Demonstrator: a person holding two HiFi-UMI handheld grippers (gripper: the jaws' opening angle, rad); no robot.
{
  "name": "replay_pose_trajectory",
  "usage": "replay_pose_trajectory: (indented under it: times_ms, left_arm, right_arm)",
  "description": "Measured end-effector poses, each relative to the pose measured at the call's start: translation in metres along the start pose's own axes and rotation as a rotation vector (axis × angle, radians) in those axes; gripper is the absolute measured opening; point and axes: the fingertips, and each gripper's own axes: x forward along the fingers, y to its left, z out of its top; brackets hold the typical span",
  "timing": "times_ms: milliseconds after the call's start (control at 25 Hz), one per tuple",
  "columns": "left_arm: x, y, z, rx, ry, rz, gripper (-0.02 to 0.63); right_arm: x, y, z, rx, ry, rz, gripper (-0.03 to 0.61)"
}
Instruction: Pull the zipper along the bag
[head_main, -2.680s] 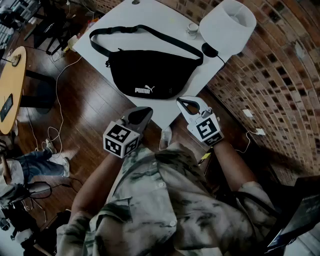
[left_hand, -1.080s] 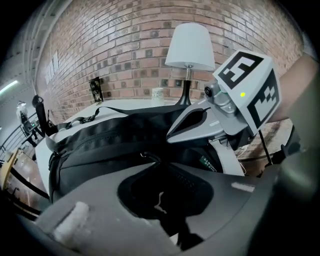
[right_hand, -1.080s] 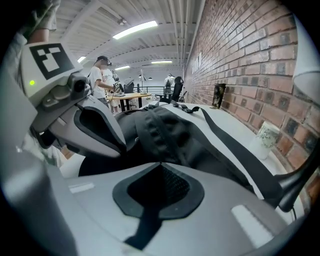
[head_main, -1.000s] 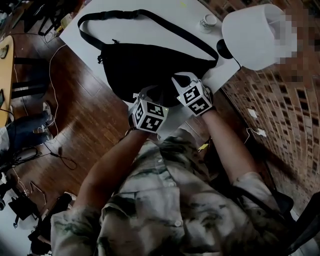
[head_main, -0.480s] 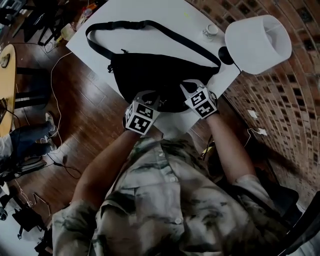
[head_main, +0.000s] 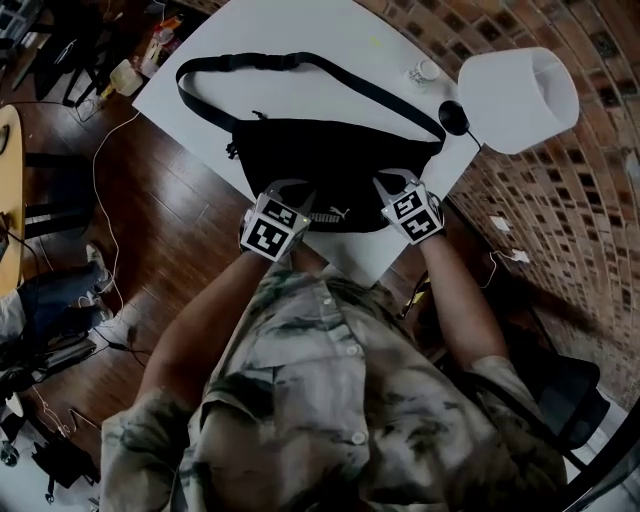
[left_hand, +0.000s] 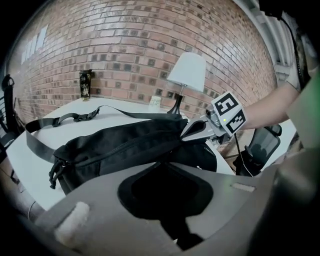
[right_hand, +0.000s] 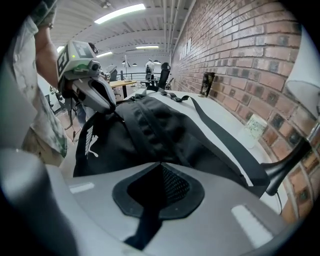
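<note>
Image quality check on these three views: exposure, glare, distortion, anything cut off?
Head view: dim overall, the black bag loses detail against the bright white table. Left gripper view: strong fisheye, brick wall courses bow, corners vignetted black. Right gripper view: ceiling lights clip to white, lamp shade cut off at the right edge.

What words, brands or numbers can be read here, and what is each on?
"PUMA", white, with a leaping cat, on the front of the bag.
Dark container: print too small to read.
Cup: pattern too blurred to read.
</note>
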Motion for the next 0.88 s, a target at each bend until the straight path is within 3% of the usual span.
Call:
replay_pose_trajectory:
  times_ms: [880]
  left_arm:
    - [-0.037,0.057,-0.020,0.001,-0.030,-0.129,0.026]
  right_arm:
    - [-0.001,-0.007,-0.001,0.110,0.106,-0.151,0.006]
